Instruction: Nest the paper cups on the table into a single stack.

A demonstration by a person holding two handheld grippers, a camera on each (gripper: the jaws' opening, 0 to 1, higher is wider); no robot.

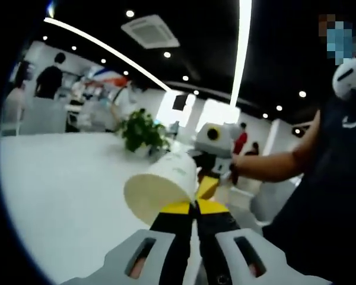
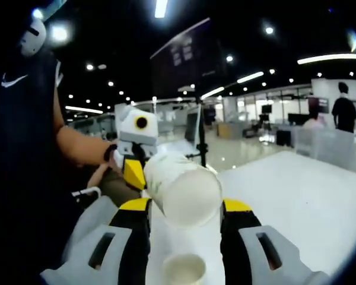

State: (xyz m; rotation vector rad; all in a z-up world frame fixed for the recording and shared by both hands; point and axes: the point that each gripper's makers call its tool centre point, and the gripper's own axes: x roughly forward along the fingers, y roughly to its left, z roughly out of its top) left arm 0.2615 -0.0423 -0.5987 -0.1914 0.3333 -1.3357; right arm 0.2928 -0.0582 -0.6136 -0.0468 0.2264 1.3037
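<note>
Our left gripper has its fingers pressed together, pinching the rim of a paper cup held above the white desk. In the right gripper view, our right gripper has its fingers spread around that cup's bottom. A second cup stands at 6 o'clock (mouth up). We could crush the thin rim by squeezing harder, or miss the second cup if ours stays tipped.

open-plan office | dark ceiling, strip lights, monitors, white table
</note>
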